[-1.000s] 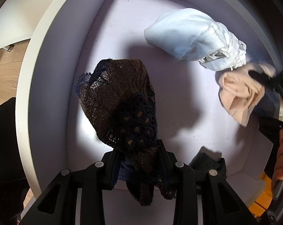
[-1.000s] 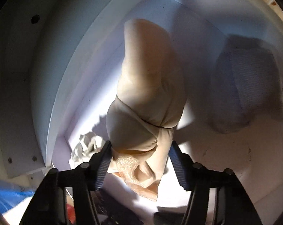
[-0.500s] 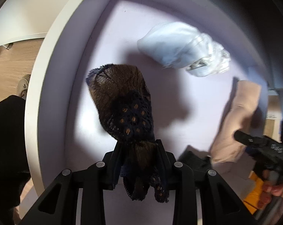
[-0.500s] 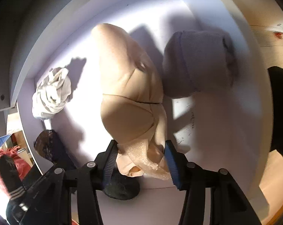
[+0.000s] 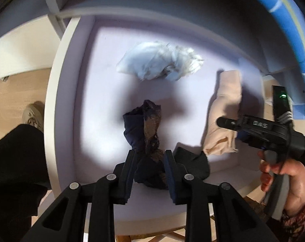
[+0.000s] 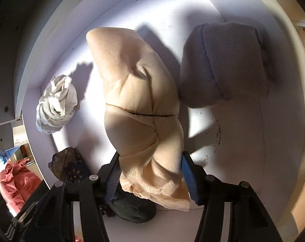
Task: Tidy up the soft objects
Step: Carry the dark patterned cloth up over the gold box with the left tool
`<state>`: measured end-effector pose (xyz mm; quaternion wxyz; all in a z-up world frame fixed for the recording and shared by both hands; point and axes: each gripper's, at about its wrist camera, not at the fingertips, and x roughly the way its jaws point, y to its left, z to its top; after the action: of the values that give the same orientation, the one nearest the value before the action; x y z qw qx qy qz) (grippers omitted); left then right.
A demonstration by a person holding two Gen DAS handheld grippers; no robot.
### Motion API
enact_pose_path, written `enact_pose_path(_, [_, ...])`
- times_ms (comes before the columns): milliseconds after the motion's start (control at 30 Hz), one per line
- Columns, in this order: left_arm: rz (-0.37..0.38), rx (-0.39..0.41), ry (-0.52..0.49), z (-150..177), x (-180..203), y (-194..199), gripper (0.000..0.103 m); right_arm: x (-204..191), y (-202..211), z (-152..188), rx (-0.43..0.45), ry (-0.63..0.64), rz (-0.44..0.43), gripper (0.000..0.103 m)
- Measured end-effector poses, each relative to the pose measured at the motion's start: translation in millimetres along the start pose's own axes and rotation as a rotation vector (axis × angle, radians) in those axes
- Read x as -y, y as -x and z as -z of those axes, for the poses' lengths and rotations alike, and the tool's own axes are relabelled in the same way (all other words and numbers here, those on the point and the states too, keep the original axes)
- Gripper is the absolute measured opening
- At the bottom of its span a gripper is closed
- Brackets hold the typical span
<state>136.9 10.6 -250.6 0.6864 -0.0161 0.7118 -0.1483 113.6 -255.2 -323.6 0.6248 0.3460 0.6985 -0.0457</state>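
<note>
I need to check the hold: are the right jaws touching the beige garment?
Touching. In the right wrist view both jaws of the right gripper press against the sides of the beige garment, which bunches between them.

Black claw (image 5: 149, 167) arms, blue ribbed pads (image 6: 187, 178), silver screws.

Bright central pool of light, hard dark shadows, motion blur, fisheye-warped dim edges

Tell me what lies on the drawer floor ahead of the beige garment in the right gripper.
The right gripper is shut on the beige garment. Ahead to the right, a grey-lilac folded cloth touches its side; to the left, a white bundle lies apart. The drawer floor straight beyond its tip looks bare.
</note>
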Motion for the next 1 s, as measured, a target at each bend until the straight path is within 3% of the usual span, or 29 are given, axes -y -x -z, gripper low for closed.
enact_pose_path(100, [0.010,-0.059,0.030,-4.4,-3.6,-21.1,0.034,12.7,0.8,4.2,0.002,0.006,-0.001,0.059])
enact_pose_path(200, [-0.053,-0.112,0.021,-8.4,1.3,-42.1,0.040,13.3,0.6,5.3,-0.001,-0.004,-0.010,0.060])
enact_pose_path(400, [-0.054,-0.176,0.063,-17.4,-2.5,-74.8,0.040,20.7,2.4,4.9,-0.008,-0.013,-0.023,0.061])
enact_pose_path(667, [-0.008,-0.137,0.074,-16.1,-9.0,-60.3,0.032,22.4,-2.3,4.5,-0.012,-0.022,-0.033,0.061])
enact_pose_path(1000, [0.049,-0.020,-0.032,-7.8,7.6,14.6,0.032,24.7,-4.3,3.6,-0.019,-0.016,-0.034,0.061])
